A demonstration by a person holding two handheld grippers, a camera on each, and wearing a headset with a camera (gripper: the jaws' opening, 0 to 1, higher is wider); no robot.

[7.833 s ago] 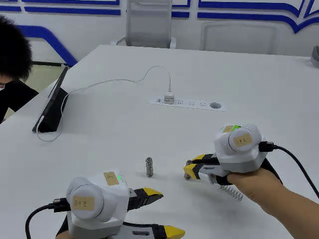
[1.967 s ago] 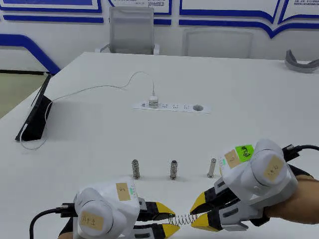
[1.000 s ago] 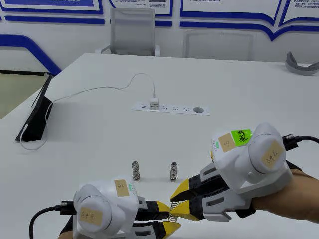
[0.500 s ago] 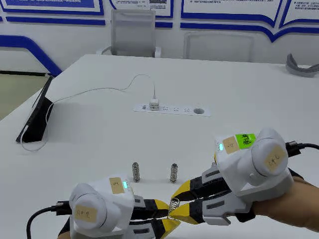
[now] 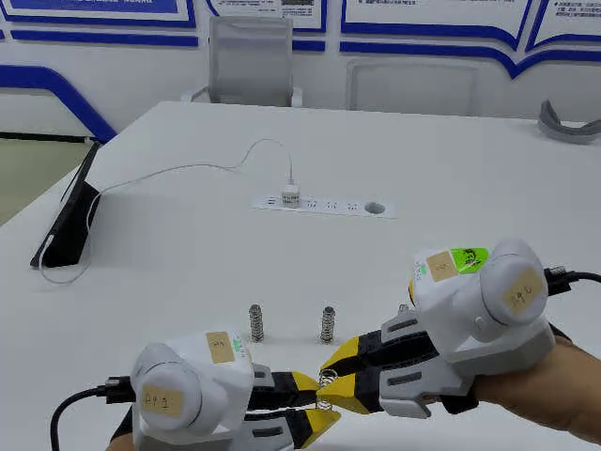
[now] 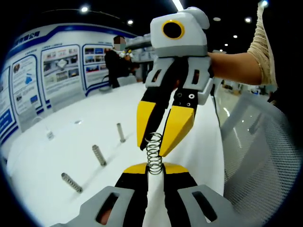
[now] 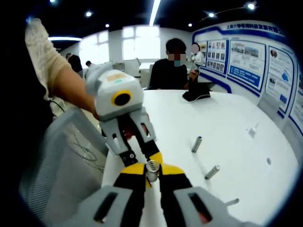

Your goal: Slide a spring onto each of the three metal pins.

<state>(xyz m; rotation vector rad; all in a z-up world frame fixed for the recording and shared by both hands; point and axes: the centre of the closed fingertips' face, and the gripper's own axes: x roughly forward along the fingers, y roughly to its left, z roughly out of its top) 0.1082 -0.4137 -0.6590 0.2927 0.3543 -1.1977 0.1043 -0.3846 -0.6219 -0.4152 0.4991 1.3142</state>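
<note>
- The spring [image 6: 153,151] is held in the air between two hand-held tools, low over the near edge of the white counter [image 5: 188,254].
- The left tool [image 6: 155,169] is closed on one end of the spring, as its own view shows. The right tool [image 7: 152,171] is closed on the other end, tip to tip with the left.
- The coil is seen short and upright between the yellow jaw tips, and only a few turns are left free.
- Two loaded pins [image 5: 256,322] stand side by side further out on the counter, each already carrying a spring.
- A bare pin [image 6: 121,133] is seen in the left gripper view, last in the row and to the right of the loaded pair. It is judged to be the one left to fill.
- A hand-over is judged to be under way. Two of three pins appear done.
- The coil could spring out if either tool were opened while it is squeezed endwise. It could then be lost off the near edge.
- A grip taken too far along the coil would leave little open bore for the pin and could jam the spring at the top.
- The bare pin lies behind the right tool in the head view. A blind approach could knock it or the neighbouring loaded pin.
- A tilted coil is likely to catch on the pin tip rather than slide down.
</note>
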